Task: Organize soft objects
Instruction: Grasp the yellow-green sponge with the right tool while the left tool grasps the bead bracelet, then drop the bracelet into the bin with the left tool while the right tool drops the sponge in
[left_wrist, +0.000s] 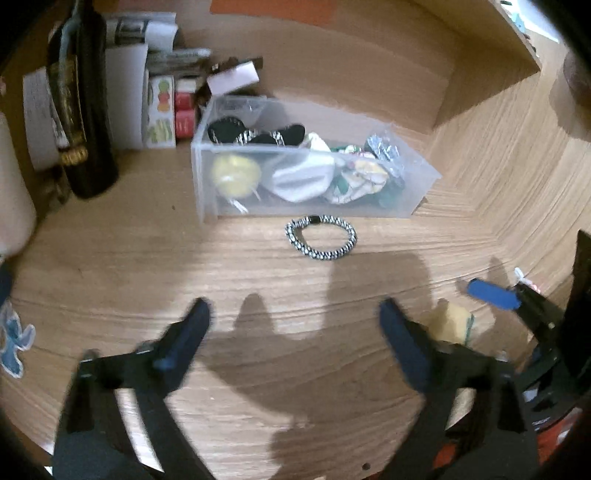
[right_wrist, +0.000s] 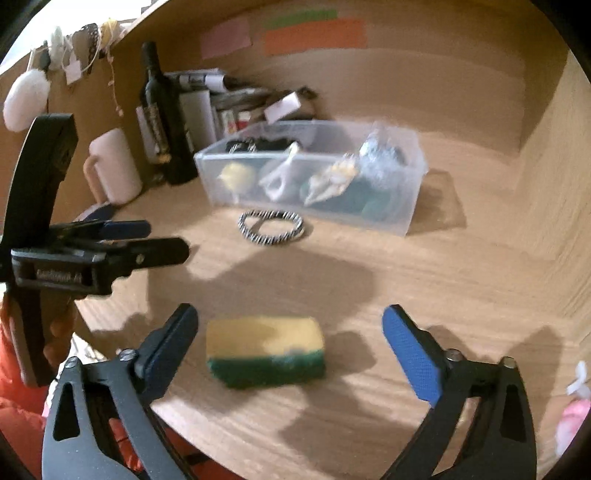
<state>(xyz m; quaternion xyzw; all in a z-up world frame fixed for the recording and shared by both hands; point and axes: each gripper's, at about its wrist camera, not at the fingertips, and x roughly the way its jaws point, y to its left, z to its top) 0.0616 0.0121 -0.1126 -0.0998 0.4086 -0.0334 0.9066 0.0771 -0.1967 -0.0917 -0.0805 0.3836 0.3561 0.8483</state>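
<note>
On the wooden desk, a dark bottle stood left of the clear bin holding a yellow ball and bunched fabrics, the striped band lay just before it, and the sponge sat between the right gripper's spread jaws, the left gripper likewise agape and empty.
</note>
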